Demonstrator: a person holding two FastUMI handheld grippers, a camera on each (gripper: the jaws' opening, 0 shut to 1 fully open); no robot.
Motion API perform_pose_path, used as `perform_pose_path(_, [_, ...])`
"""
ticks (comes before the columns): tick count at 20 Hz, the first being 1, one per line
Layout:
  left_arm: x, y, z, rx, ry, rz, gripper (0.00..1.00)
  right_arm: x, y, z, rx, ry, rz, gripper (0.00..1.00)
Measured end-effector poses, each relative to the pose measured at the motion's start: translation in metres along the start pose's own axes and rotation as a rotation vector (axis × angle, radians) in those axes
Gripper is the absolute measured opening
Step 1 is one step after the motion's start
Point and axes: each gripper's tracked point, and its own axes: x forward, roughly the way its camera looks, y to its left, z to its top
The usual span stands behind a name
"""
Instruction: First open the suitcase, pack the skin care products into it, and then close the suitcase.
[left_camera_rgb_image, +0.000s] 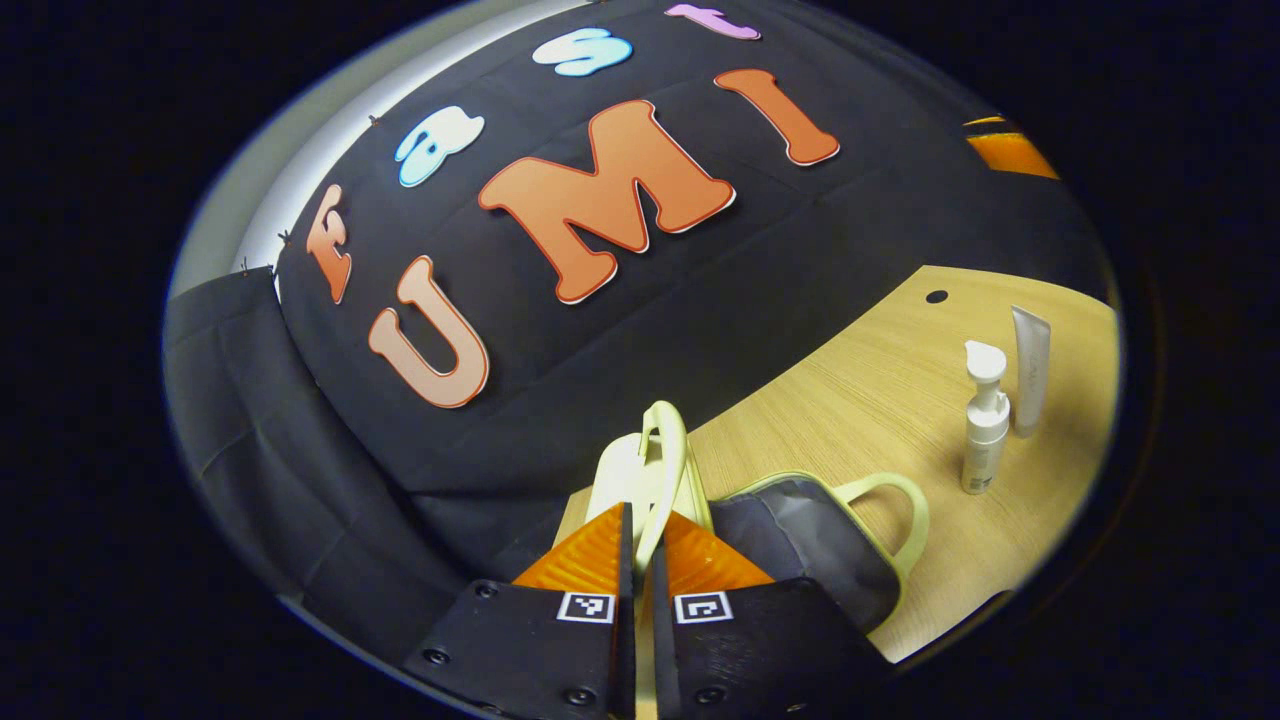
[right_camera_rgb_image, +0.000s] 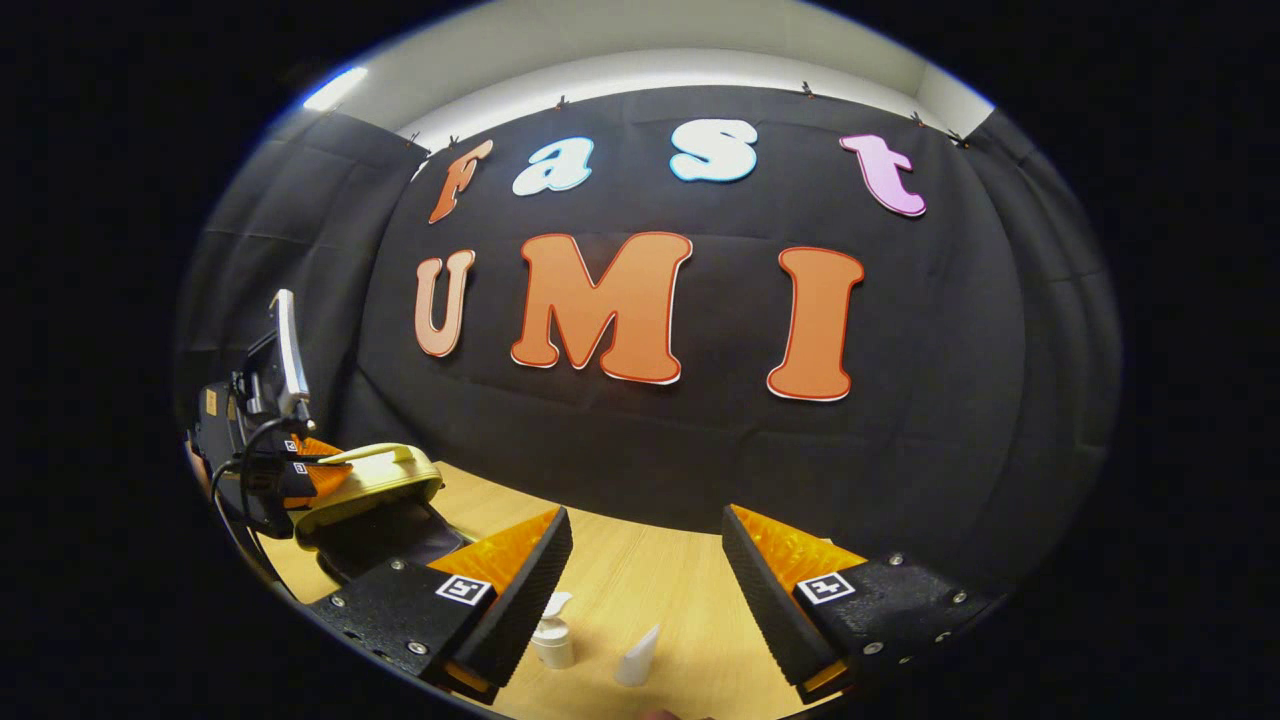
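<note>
My left gripper (left_camera_rgb_image: 643, 560) pinches the suitcase lid (left_camera_rgb_image: 655, 470) at frame bottom to swing it open. Right gripper (right_camera_rgb_image: 645, 570), fingers wide, hovers above pump bottle (right_camera_rgb_image: 553, 632) and tube (right_camera_rgb_image: 638, 657) on the desk (right_camera_rgb_image: 640, 590), ready to pack.

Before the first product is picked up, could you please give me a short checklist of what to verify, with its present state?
1. Left tool shut on the suitcase lid handle: ok, both fingers press on it.
2. Suitcase open wide enough for packing: cannot tell; the lid is lifted off the body, how far is unclear.
3. Right tool open and free: ok, nothing between its fingers.
4. Pump bottle upright and within plain sight: ok, standing on the table.
5. Tube upright beside the bottle: ok.
6. Products already in the suitcase: not ok, both stand on the table.
</note>
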Motion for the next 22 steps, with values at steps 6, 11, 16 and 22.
perform_pose_path(6, [0.001, 0.014, -0.004, 0.02, -0.094, -0.076, 0.07, -0.008, 0.032, 0.017, -0.035, -0.003, -0.1, 0.95])
perform_pose_path(11, [0.002, 0.038, -0.012, -0.086, -0.14, -0.14, 0.07, -0.018, 0.051, 0.015, -0.076, 0.045, -0.186, 0.95])
perform_pose_path(16, [0.024, 0.097, -0.031, -0.282, -0.125, -0.155, 0.08, -0.018, 0.064, 0.03, -0.067, 0.037, -0.27, 0.95])
perform_pose_path(22, [0.062, 0.17, -0.087, -0.376, -0.075, -0.068, 0.09, -0.008, 0.077, 0.026, -0.09, 0.062, -0.321, 0.95])
